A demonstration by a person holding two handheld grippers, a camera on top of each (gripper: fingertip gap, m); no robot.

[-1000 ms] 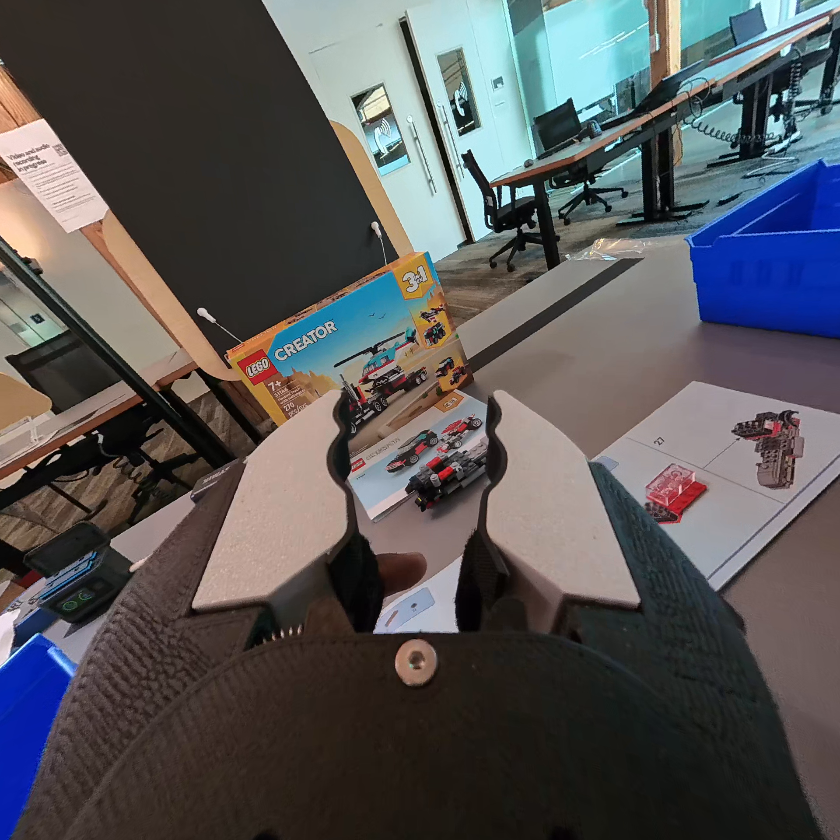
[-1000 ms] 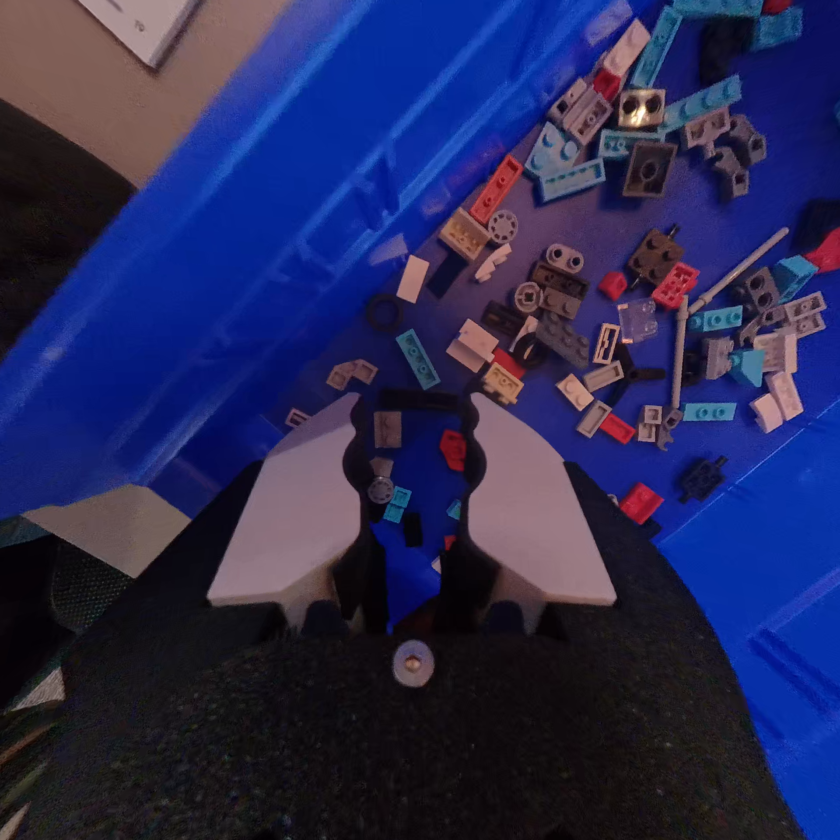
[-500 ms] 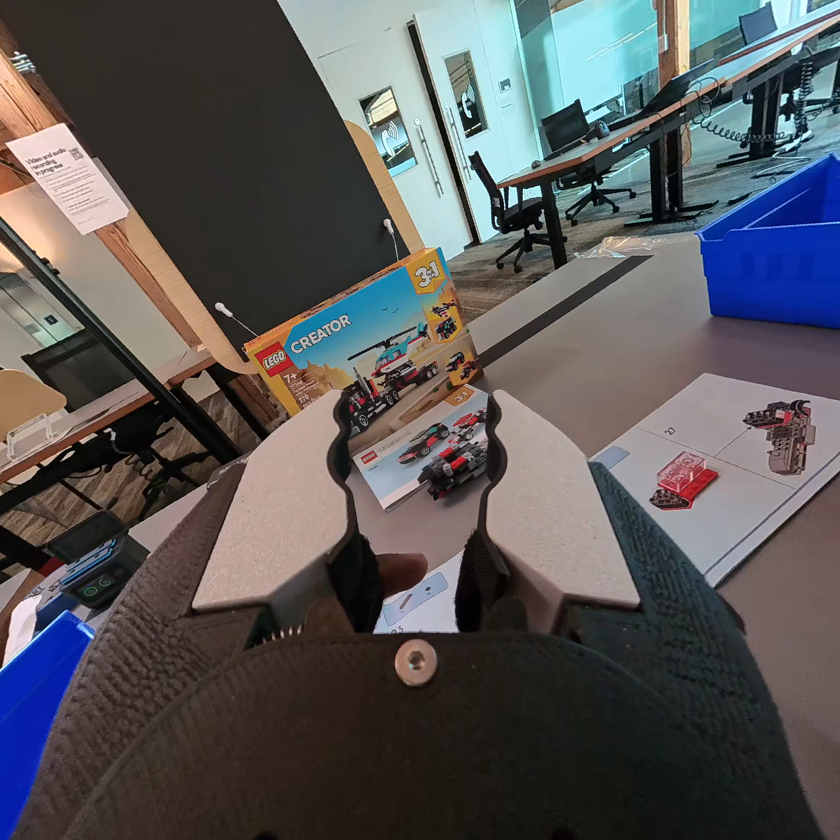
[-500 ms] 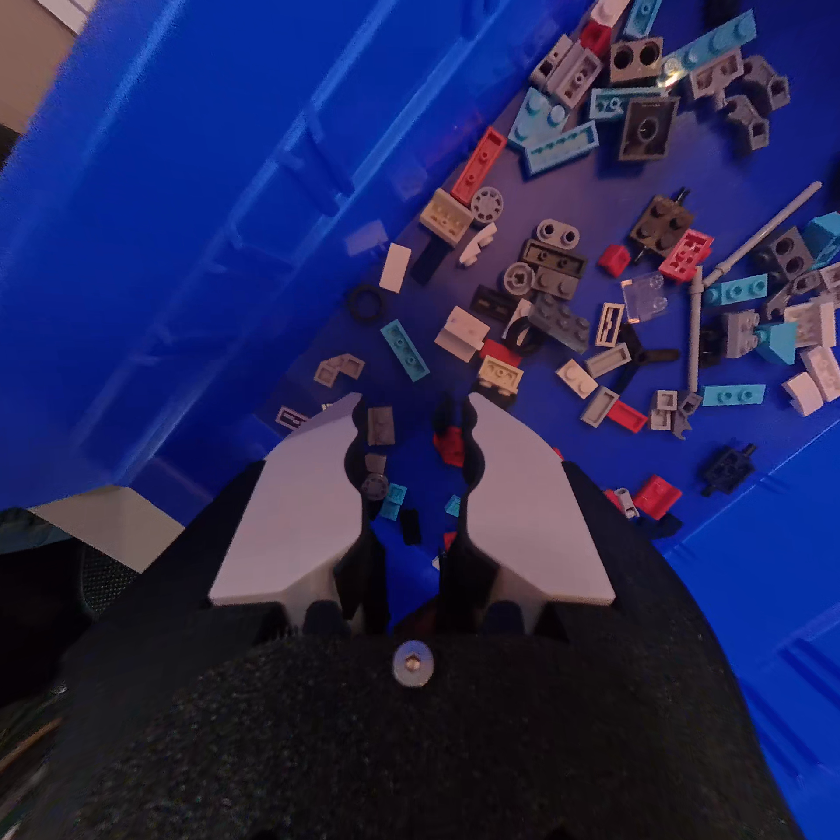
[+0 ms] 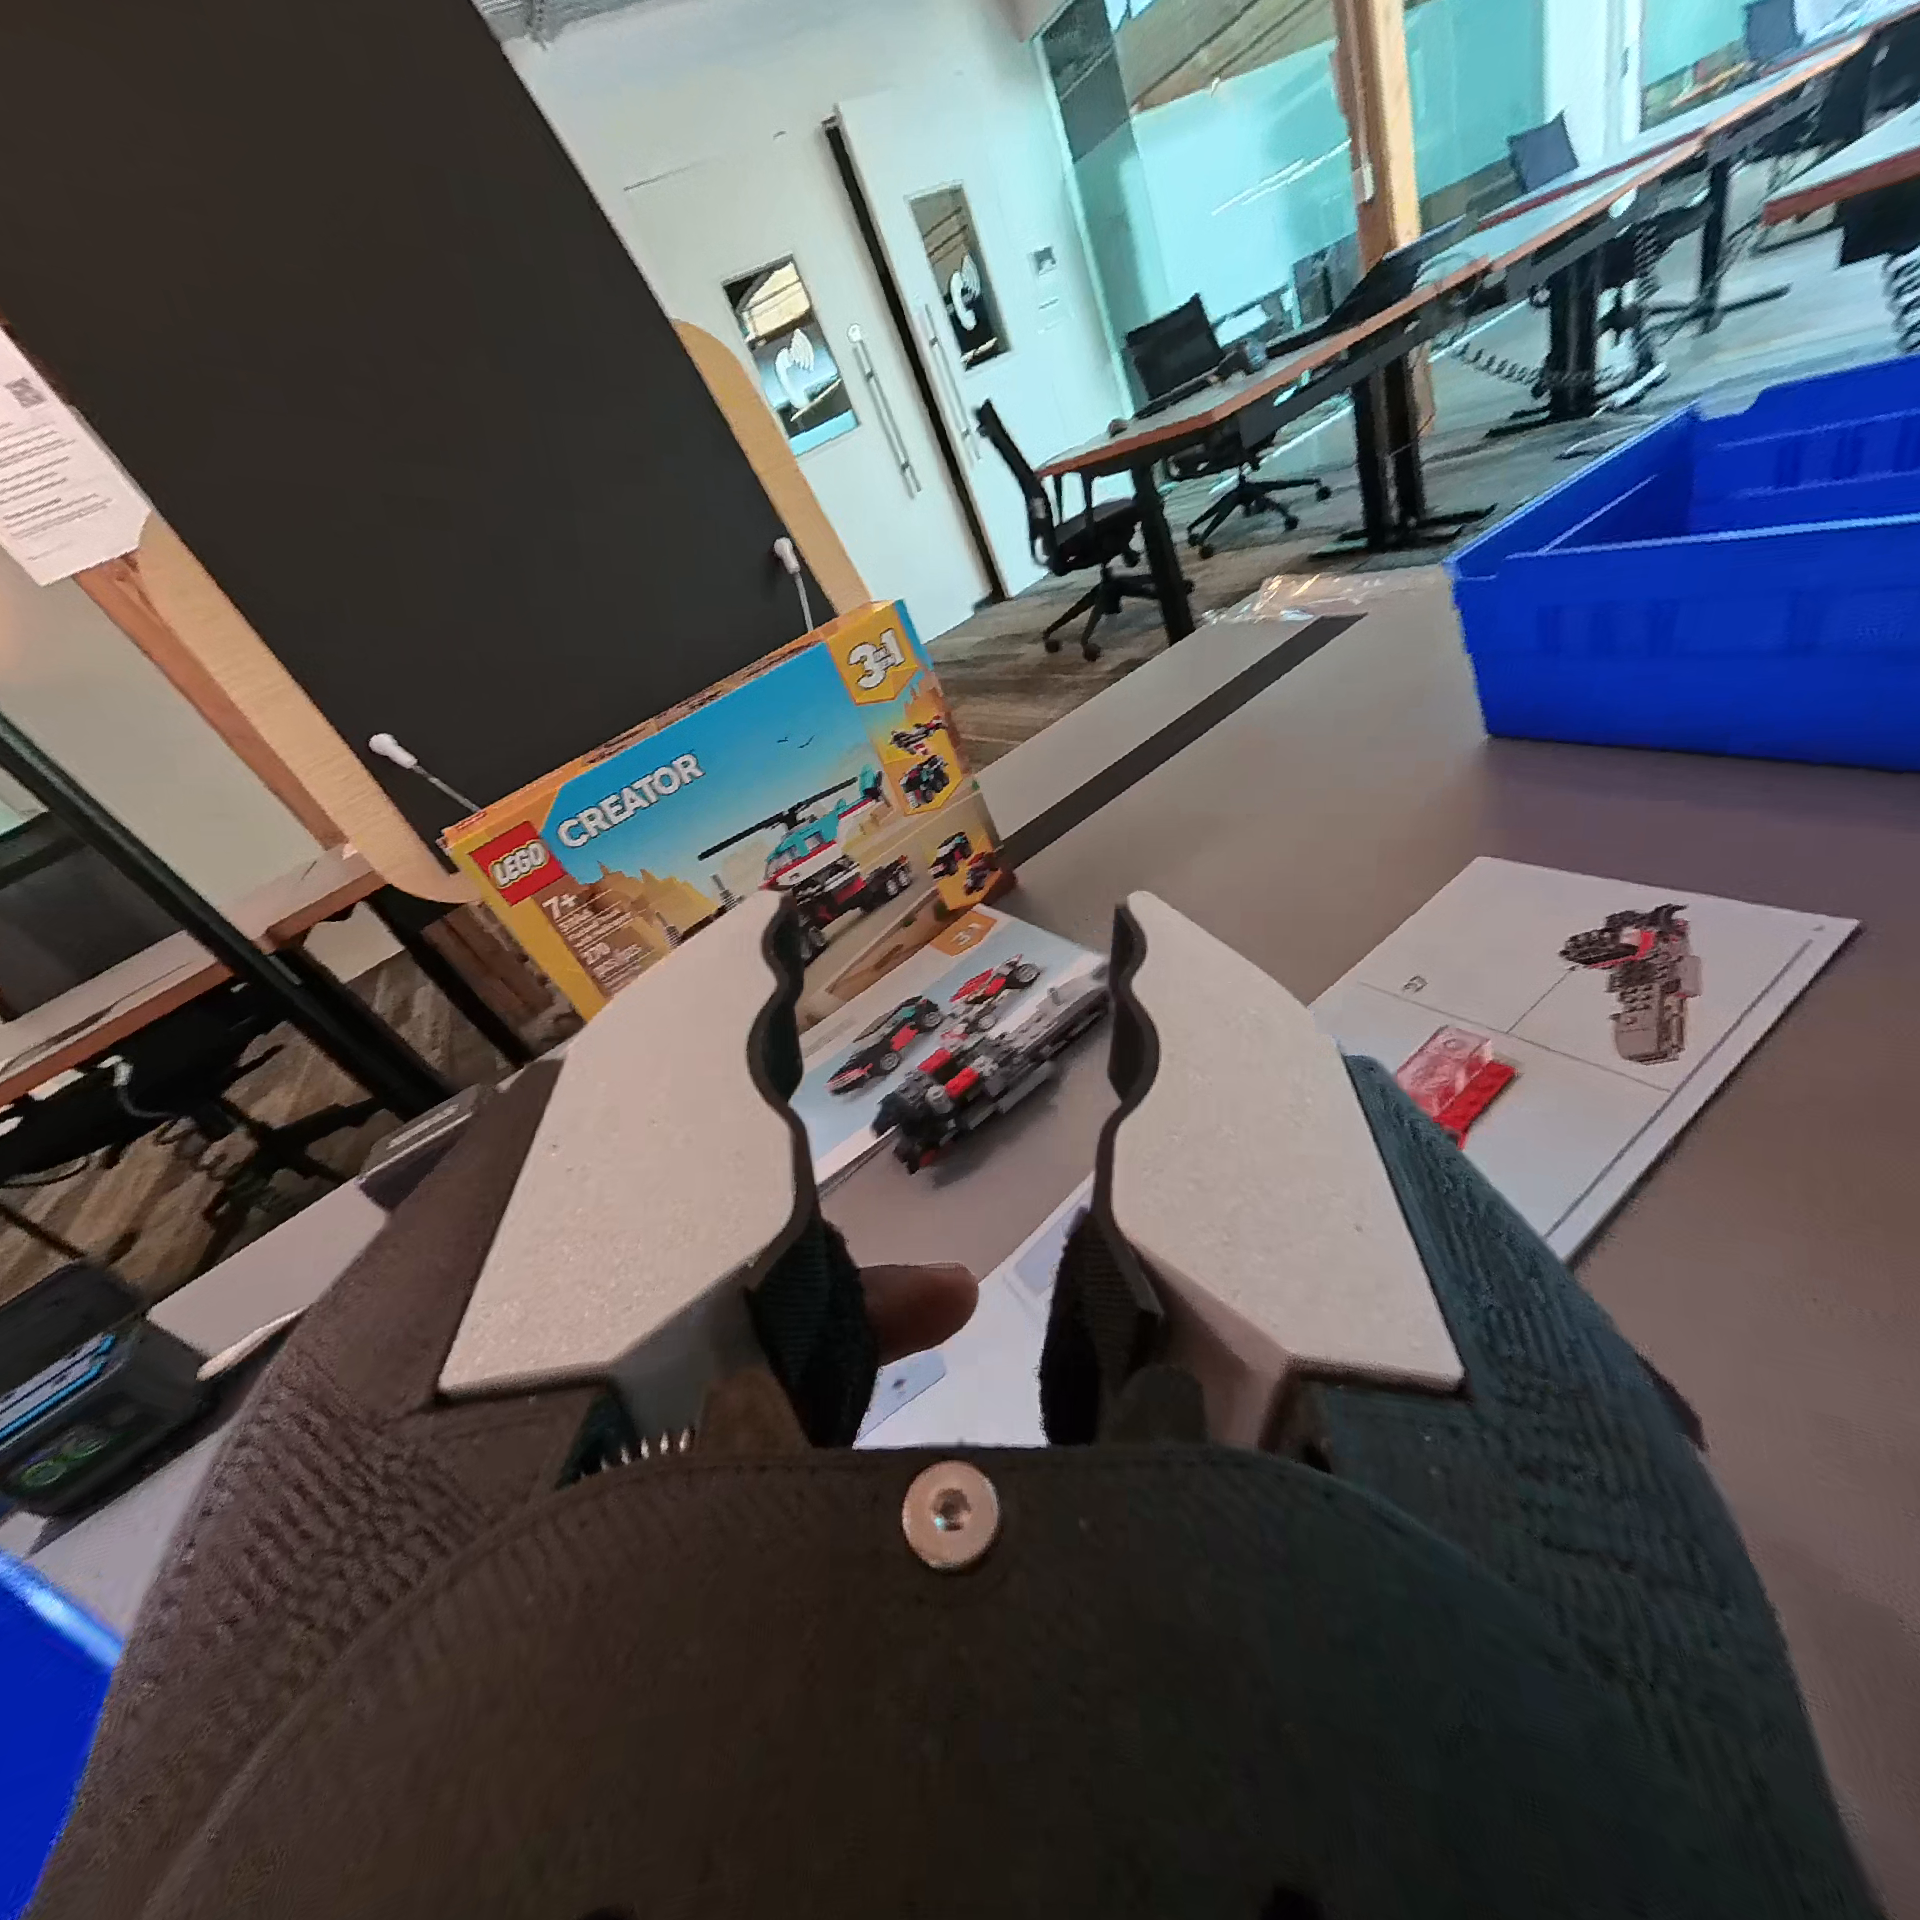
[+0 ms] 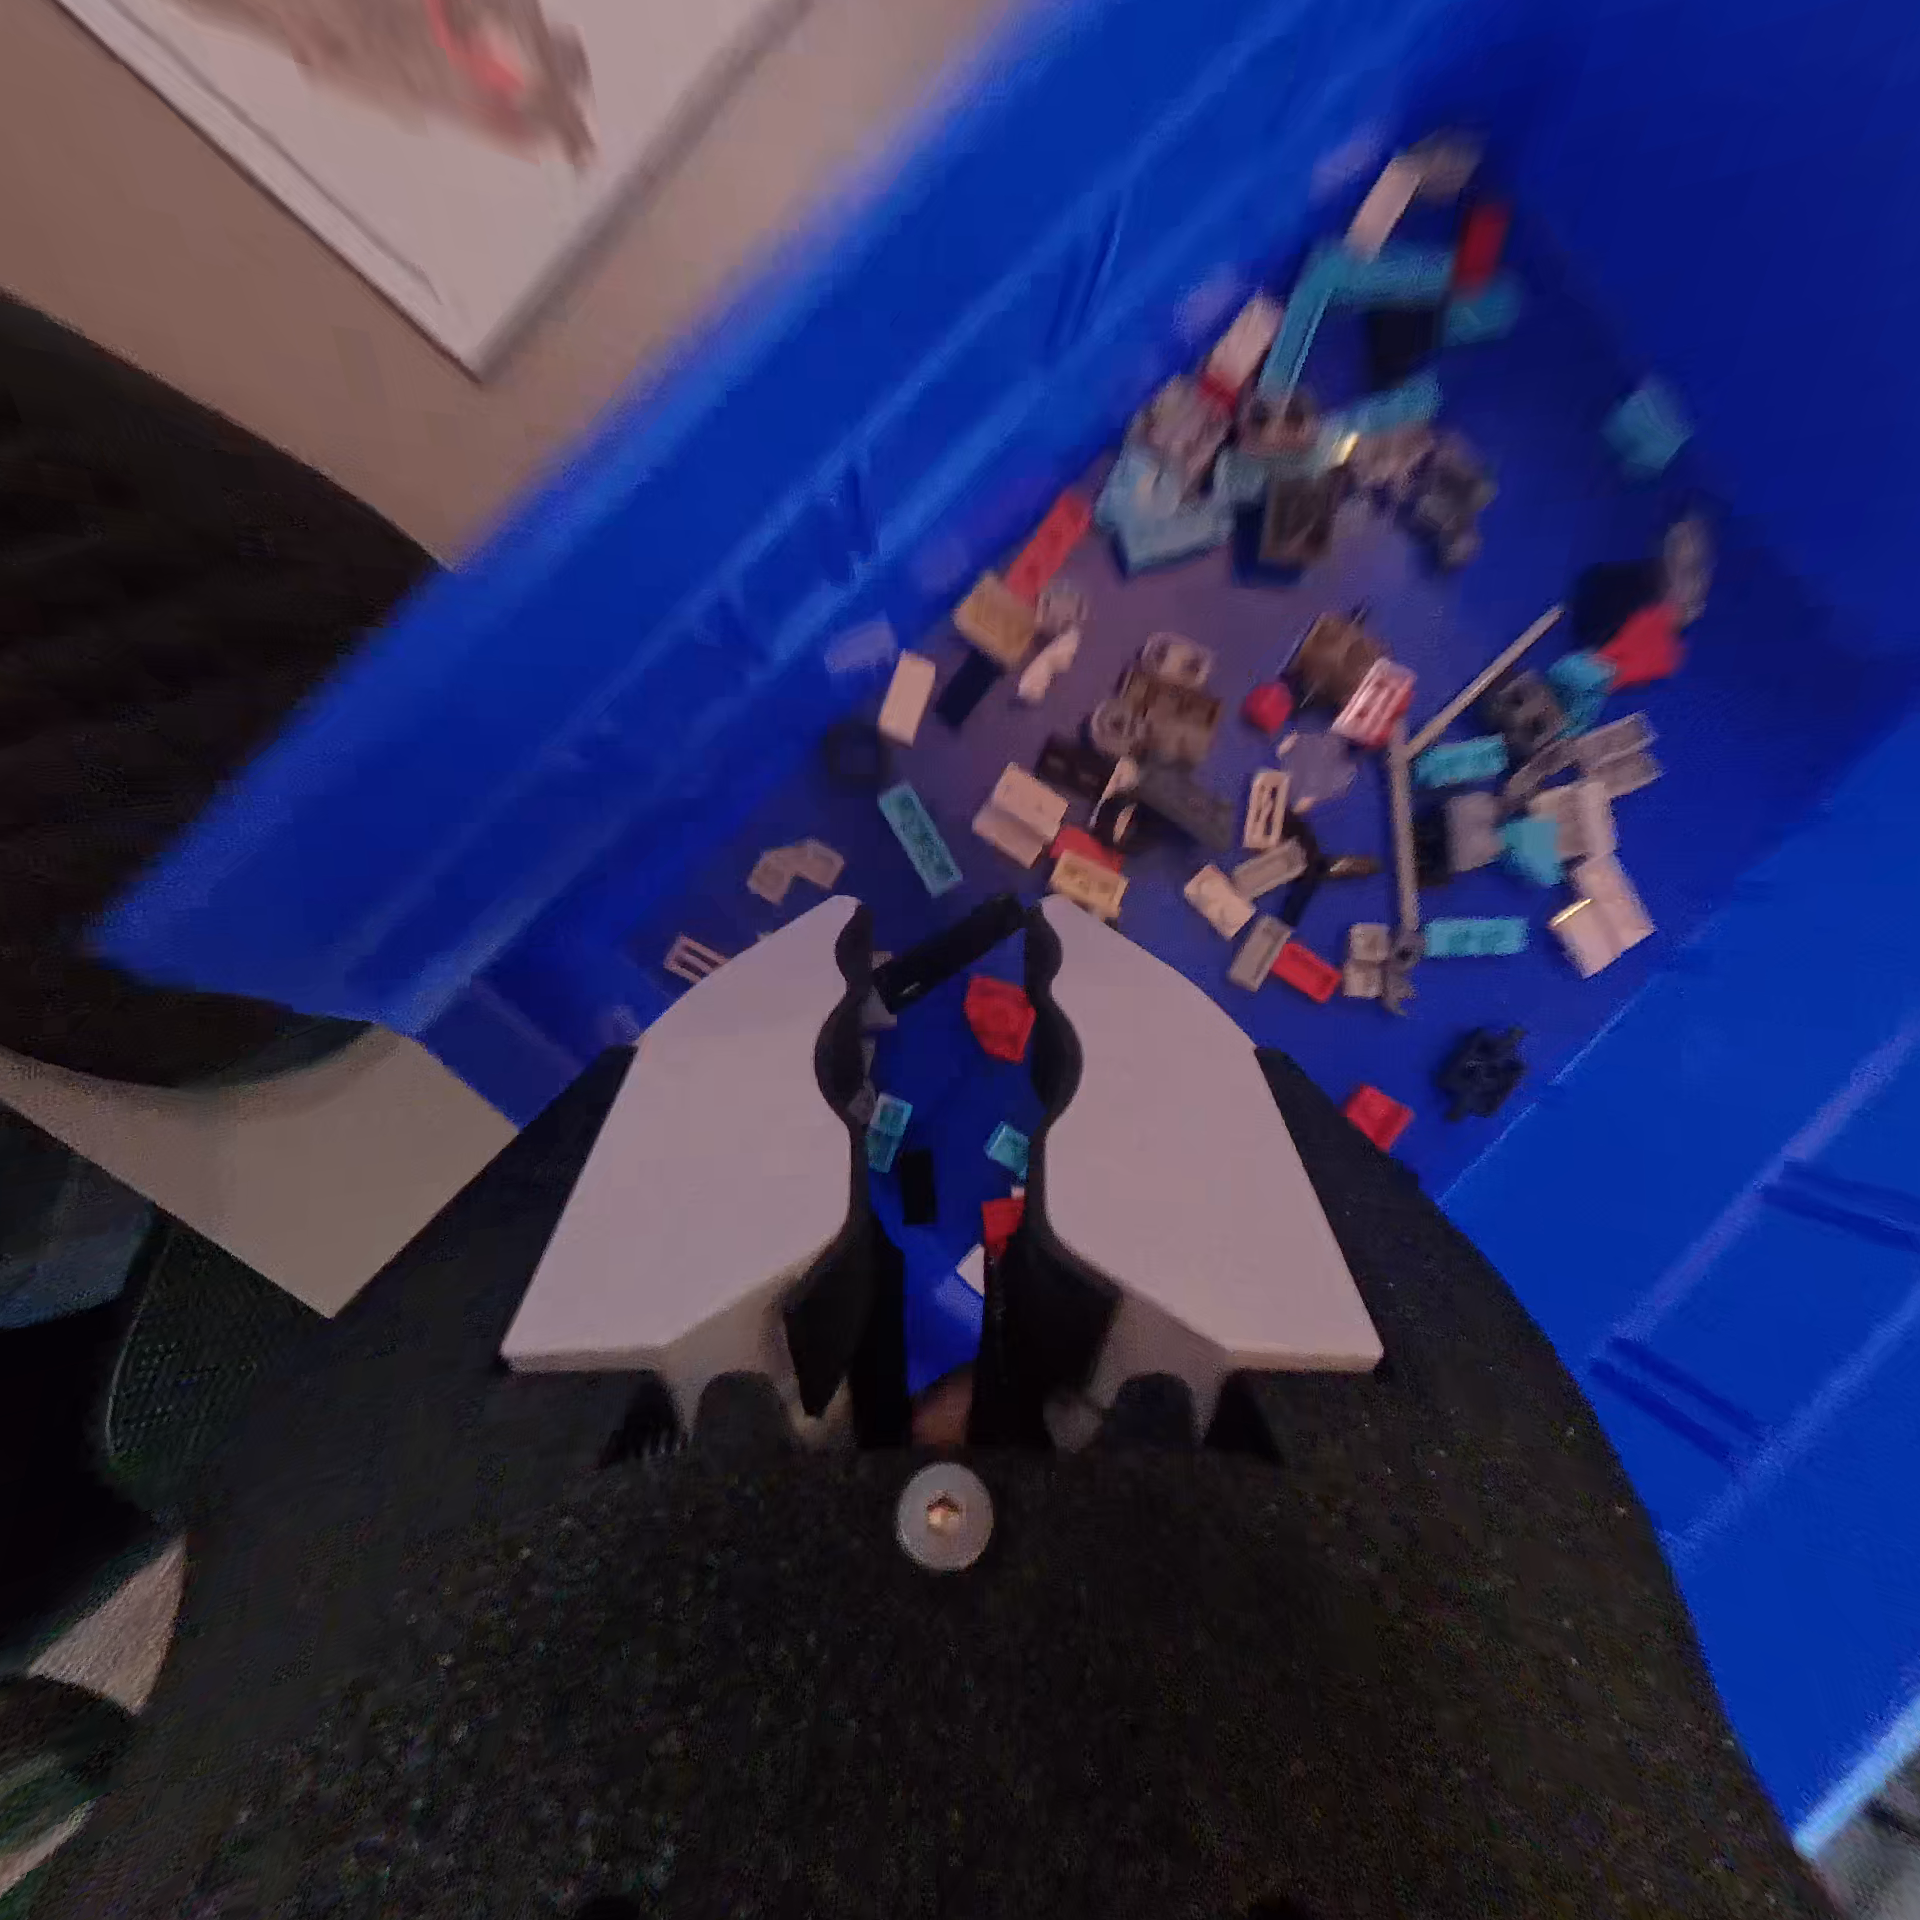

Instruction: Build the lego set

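Observation:
My right gripper (image 6: 945,920) is inside the blue bin (image 6: 623,727), above several loose lego pieces (image 6: 1174,717). It is shut on a long black piece (image 6: 940,954) that sits slanted between its fingertips, clear of the bin floor. A small red piece (image 6: 1000,1020) lies on the floor below. My left gripper (image 5: 945,920) is open and empty, held above the table. Beyond its fingertips the partly built black, grey and red vehicle (image 5: 977,1081) rests on a booklet (image 5: 904,1023). The set's box (image 5: 727,821) stands behind.
An open instruction booklet (image 5: 1579,997) lies to the right with small red and clear pieces (image 5: 1455,1070) on it. It also shows blurred in the right wrist view (image 6: 395,156). A blue bin (image 5: 1704,634) stands at the far right. A dark device (image 5: 73,1392) lies at the left. My hands' fingertips stand some 45 centimeters from each other.
My right gripper has closed on the long black piece and risen with it, so the bin floor looks farther off and blurred. My left gripper has drifted slightly and stays open.

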